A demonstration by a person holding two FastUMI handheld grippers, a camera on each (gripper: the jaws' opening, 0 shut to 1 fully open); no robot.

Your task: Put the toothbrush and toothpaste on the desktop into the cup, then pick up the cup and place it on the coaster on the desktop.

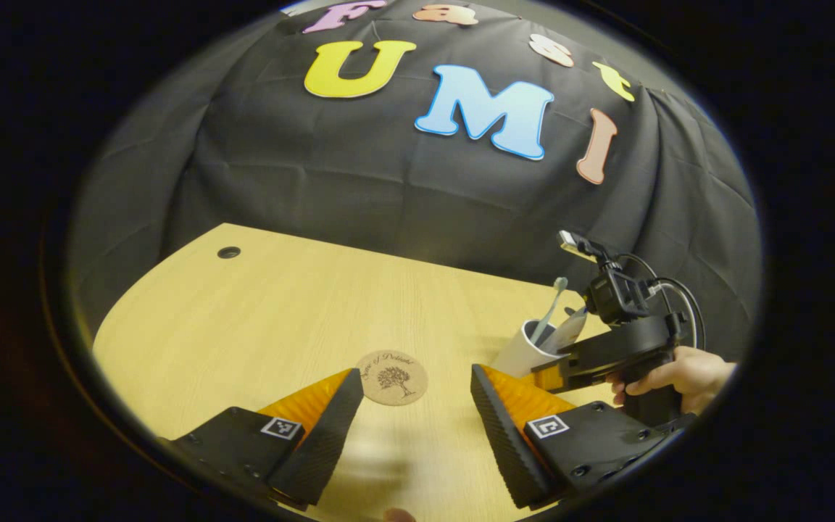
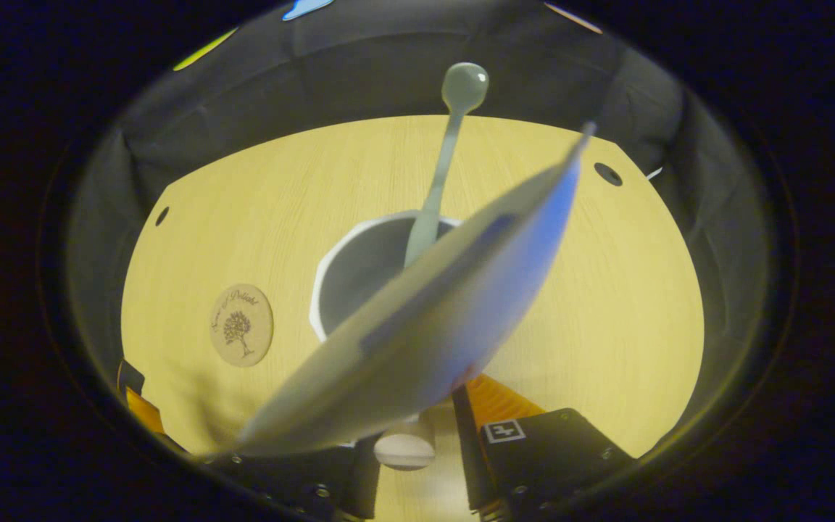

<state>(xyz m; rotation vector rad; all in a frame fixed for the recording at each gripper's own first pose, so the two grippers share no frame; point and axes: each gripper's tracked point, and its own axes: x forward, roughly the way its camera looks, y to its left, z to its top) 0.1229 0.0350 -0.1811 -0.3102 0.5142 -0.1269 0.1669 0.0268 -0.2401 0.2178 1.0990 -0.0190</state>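
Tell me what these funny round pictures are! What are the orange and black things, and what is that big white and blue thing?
A person holds a grabbing tool in each hand, and a small camera rides on each one. The left gripper view looks along the left tool, whose orange and black fingers are open. Beyond them, on the wooden table, lie a round coaster and a white cup with a toothbrush standing in it. A hand holds the right tool there. The big thing in the right gripper view is the toothpaste, pinched by the right tool and tilted over the cup.
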